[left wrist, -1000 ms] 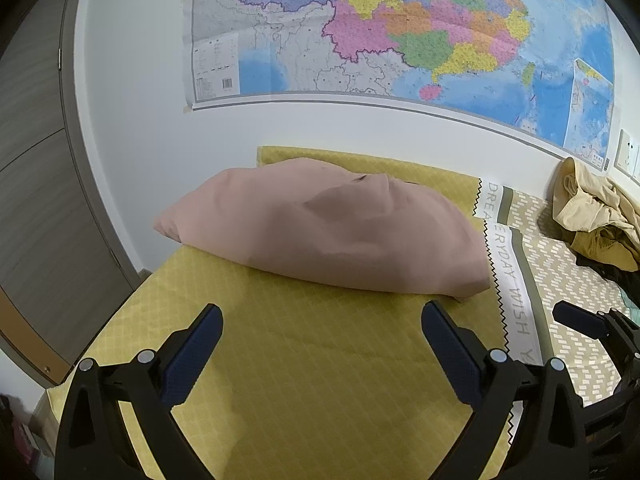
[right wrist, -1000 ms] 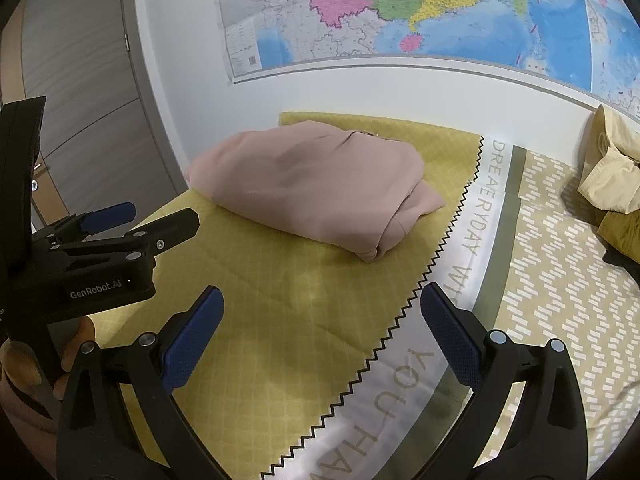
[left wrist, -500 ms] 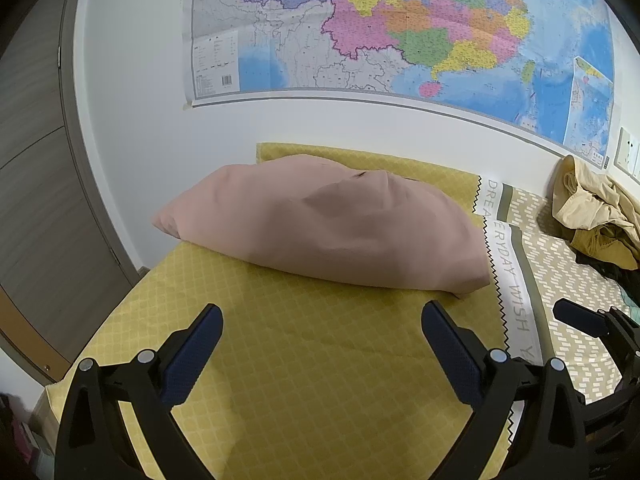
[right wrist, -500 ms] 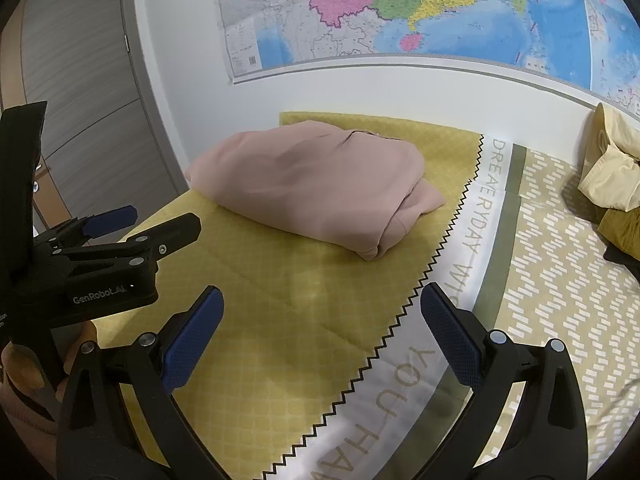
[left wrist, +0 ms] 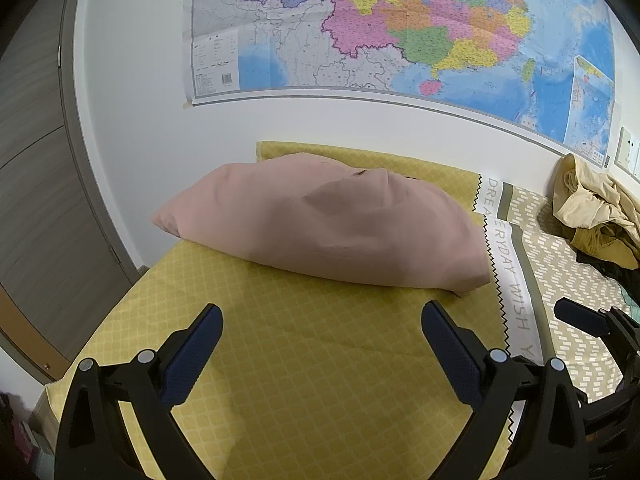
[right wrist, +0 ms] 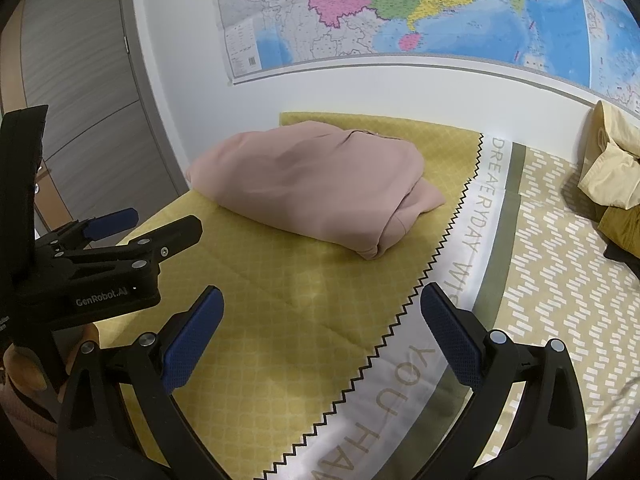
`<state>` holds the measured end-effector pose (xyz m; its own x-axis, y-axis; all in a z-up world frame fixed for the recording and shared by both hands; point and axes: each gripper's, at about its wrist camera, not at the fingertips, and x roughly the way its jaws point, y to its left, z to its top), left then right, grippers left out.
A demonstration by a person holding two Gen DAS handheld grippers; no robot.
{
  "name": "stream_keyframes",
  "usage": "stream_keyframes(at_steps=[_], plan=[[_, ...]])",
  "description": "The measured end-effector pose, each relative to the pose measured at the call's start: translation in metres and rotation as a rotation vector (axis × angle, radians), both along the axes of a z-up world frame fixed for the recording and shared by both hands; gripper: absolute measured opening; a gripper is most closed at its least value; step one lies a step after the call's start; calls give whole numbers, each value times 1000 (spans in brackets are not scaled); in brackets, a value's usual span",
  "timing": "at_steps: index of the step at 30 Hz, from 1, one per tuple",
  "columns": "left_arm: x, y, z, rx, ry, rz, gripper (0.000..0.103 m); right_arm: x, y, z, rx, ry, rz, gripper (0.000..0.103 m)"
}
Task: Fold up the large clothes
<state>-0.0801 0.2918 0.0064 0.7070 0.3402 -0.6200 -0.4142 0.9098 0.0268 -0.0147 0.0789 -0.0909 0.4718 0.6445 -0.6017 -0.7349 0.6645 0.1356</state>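
A folded pink garment [left wrist: 320, 224] lies on the yellow bed cover [left wrist: 304, 360] near the wall; it also shows in the right wrist view [right wrist: 316, 184]. My left gripper [left wrist: 320, 336] is open and empty, hovering over the cover in front of the garment. My right gripper [right wrist: 318, 328] is open and empty, a little to the right of the left one. The left gripper appears from the side in the right wrist view [right wrist: 120, 236]. A tip of the right gripper's fingers [left wrist: 576, 318] shows in the left wrist view.
A pile of unfolded beige and mustard clothes [left wrist: 596, 212] lies at the right by the wall, also in the right wrist view [right wrist: 616, 184]. A map [left wrist: 400, 28] hangs on the wall. A grey wardrobe [left wrist: 36, 200] stands left of the bed.
Both grippers have drifted slightly; the view barely shifts. The pink garment has not moved and both grippers stay open.
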Motion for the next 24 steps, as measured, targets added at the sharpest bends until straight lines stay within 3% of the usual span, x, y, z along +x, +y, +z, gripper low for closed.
stream_keyframes(at_steps=[24], plan=[[2,0,-2,-7,5,-3,96,0,2,-1,-1,8,-4,97]])
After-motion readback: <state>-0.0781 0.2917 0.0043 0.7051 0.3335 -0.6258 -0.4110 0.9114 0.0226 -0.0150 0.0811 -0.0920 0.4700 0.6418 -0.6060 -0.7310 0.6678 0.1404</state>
